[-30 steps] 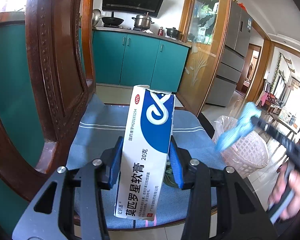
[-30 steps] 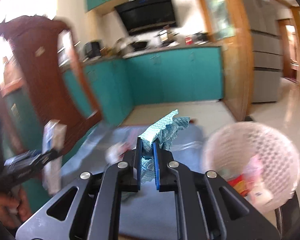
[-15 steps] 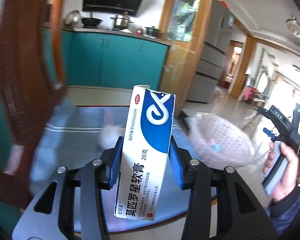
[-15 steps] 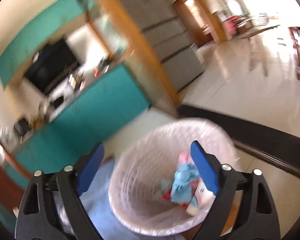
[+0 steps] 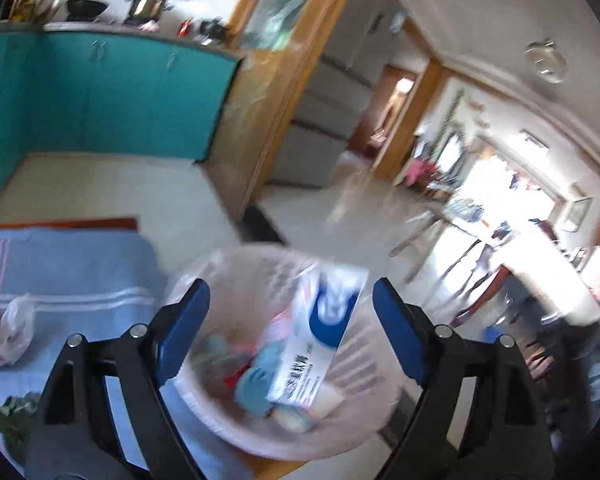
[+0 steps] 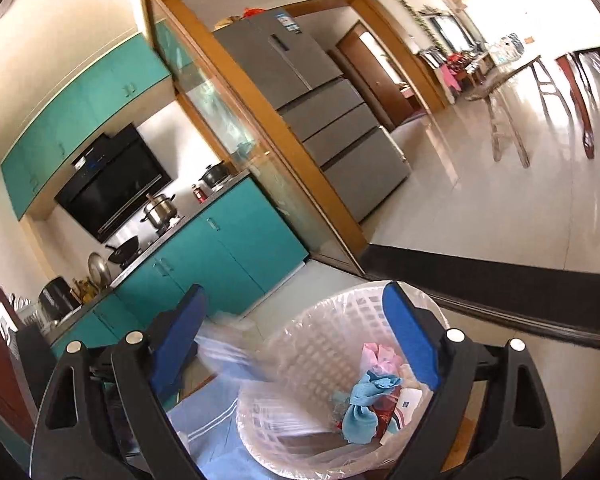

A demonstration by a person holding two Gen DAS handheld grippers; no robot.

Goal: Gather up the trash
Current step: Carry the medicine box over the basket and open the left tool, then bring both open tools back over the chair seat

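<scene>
My left gripper (image 5: 290,330): jaws spread wide, gripping nothing, poised above the waste basket (image 5: 220,420).
My right gripper (image 6: 296,346): jaws likewise spread, nothing between them, over the same basket (image 6: 300,348).
Ointment box (image 5: 320,340), blue and white: tilted inside the basket mouth, clear of my left fingers (image 5: 182,332), blurred.
Basket contents: blue crumpled cloth (image 6: 366,404), pink wrapper (image 6: 376,356), small white carton (image 6: 406,400).
Blue striped cushion (image 5: 68,264): just beside the basket, bearing a small plastic bag (image 5: 8,330) and green scraps (image 5: 8,418).
Beyond: teal kitchen cabinets (image 6: 220,256), grey refrigerator (image 6: 320,108).
</scene>
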